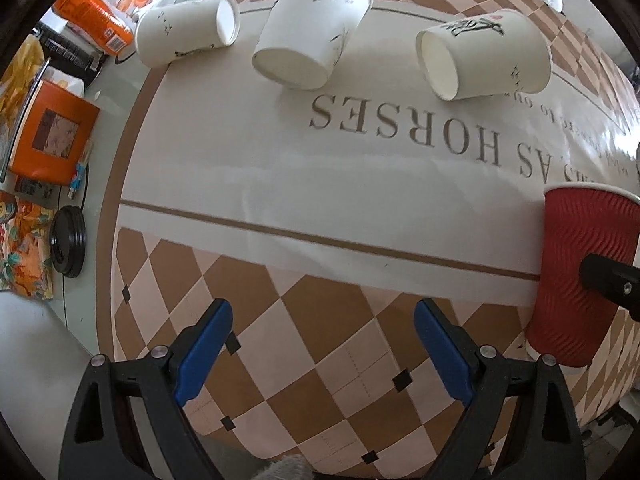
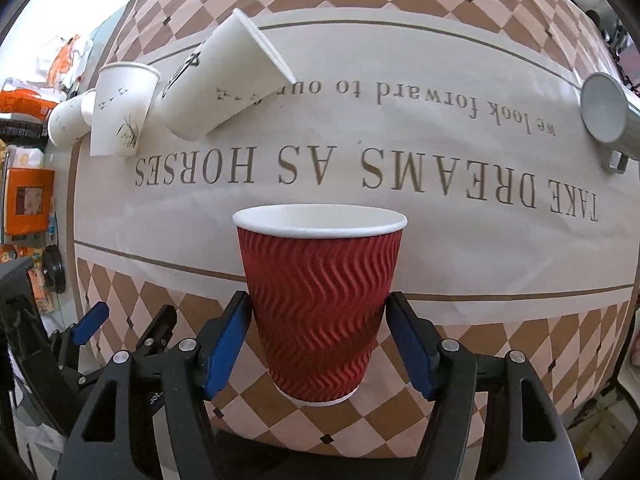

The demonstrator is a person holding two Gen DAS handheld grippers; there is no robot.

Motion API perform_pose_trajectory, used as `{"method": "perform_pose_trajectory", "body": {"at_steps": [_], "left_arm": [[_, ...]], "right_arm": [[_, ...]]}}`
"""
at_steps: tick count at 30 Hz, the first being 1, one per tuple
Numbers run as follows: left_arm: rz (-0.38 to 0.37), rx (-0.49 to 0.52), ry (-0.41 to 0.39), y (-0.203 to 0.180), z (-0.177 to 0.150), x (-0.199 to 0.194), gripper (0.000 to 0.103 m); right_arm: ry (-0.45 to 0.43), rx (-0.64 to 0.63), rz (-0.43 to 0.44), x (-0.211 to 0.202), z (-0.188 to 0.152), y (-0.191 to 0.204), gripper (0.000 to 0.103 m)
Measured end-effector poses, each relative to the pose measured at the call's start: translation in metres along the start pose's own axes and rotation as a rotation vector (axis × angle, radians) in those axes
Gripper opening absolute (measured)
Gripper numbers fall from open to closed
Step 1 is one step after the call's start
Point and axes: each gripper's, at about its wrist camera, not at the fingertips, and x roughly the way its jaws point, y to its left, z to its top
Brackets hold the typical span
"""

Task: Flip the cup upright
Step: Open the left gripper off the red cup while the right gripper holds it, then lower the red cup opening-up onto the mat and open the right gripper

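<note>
A red ribbed paper cup [image 2: 320,300] stands upright on the table mat, mouth up, between my right gripper's [image 2: 318,320] blue pads; the pads touch its sides. It shows at the right edge of the left wrist view [image 1: 580,276]. Three white paper cups sit at the far side: one lying on its side [image 1: 186,30], one upside down [image 1: 312,28], one lying on its side [image 1: 486,54]. My left gripper [image 1: 322,346] is open and empty over the checkered border, left of the red cup.
A grey metal mug [image 2: 610,114] lies at the far right. Orange boxes [image 1: 52,136], a black lid [image 1: 68,242] and snack bags crowd the table's left side. The mat [image 1: 280,184] has printed lettering.
</note>
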Motion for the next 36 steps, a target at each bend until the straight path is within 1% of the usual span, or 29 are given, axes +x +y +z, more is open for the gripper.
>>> {"method": "perform_pose_trajectory", "body": {"at_steps": [4,8,10,12,18,22,24,28,30,34,36], "left_arm": [[-0.019,0.008,-0.024,-0.007,0.007,-0.006,0.093],[-0.043,0.019,-0.051,-0.021,0.021,-0.012,0.093],[-0.048,0.028,-0.056,-0.027,0.026,-0.011,0.095],[-0.051,0.033,-0.055,-0.033,0.033,-0.01,0.103],[-0.039,0.047,-0.071,-0.042,0.054,-0.003,0.103],[-0.03,0.059,-0.065,-0.047,0.062,0.002,0.103],[-0.024,0.069,-0.064,-0.048,0.061,0.004,0.103],[-0.016,0.083,-0.071,-0.052,0.049,0.006,0.103],[-0.012,0.085,-0.072,-0.063,0.037,0.003,0.103],[-0.011,0.094,-0.074,-0.059,0.032,0.004,0.103],[-0.015,0.098,-0.08,-0.058,0.028,0.001,0.103]], "right_arm": [[-0.036,0.035,0.008,-0.007,-0.001,-0.014,0.07],[-0.105,0.072,0.011,-0.024,0.001,-0.03,0.07],[-0.154,0.093,0.007,-0.032,0.002,-0.039,0.07],[-0.208,0.112,-0.005,-0.04,0.003,-0.049,0.07],[-0.407,0.137,-0.05,-0.061,0.011,-0.071,0.07],[-0.529,0.11,-0.081,-0.058,0.015,-0.069,0.07],[-0.573,0.09,-0.1,-0.055,0.013,-0.064,0.07],[-0.62,0.063,-0.119,-0.043,0.0,-0.06,0.07],[-0.657,0.042,-0.127,-0.041,-0.011,-0.058,0.07],[-0.674,0.01,-0.146,-0.038,-0.027,-0.053,0.072],[-0.657,0.005,-0.154,-0.035,-0.032,-0.052,0.072]]}}
